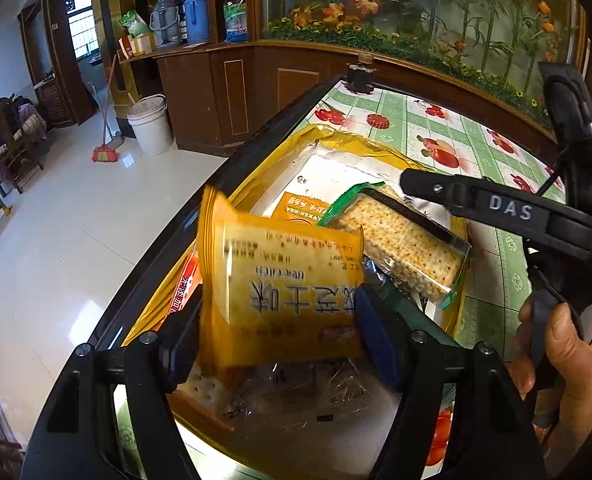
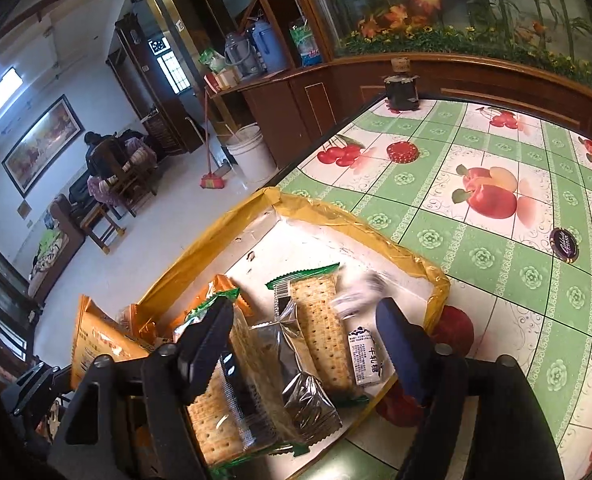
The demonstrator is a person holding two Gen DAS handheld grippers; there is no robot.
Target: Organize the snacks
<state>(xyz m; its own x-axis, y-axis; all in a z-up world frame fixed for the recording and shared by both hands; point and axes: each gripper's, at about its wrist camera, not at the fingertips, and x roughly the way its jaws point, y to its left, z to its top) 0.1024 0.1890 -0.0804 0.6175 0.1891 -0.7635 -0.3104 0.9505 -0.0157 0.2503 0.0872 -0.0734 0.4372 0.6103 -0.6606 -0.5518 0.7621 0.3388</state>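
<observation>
My left gripper [image 1: 278,320] is shut on an orange snack packet [image 1: 284,276] and holds it above a shallow white box with yellow-taped rim [image 1: 335,140]. In the box lie cracker packs with green ends [image 1: 403,244]. In the right wrist view my right gripper [image 2: 303,340] is open and empty over the same box [image 2: 216,236]. Below it lie cracker packs [image 2: 319,328], a dark foil packet [image 2: 307,400] and a small white candy [image 2: 363,356]. A blurred white wrapper [image 2: 355,292] is in motion in the box. The orange packet shows at left [image 2: 96,344].
The box sits on a table with a green fruit-print cloth [image 2: 475,208]. A dark jar [image 2: 401,88] stands at the far table edge and a round dark lid [image 2: 564,243] lies on the cloth. A white bucket [image 1: 150,124] and a broom [image 1: 106,152] stand on the floor.
</observation>
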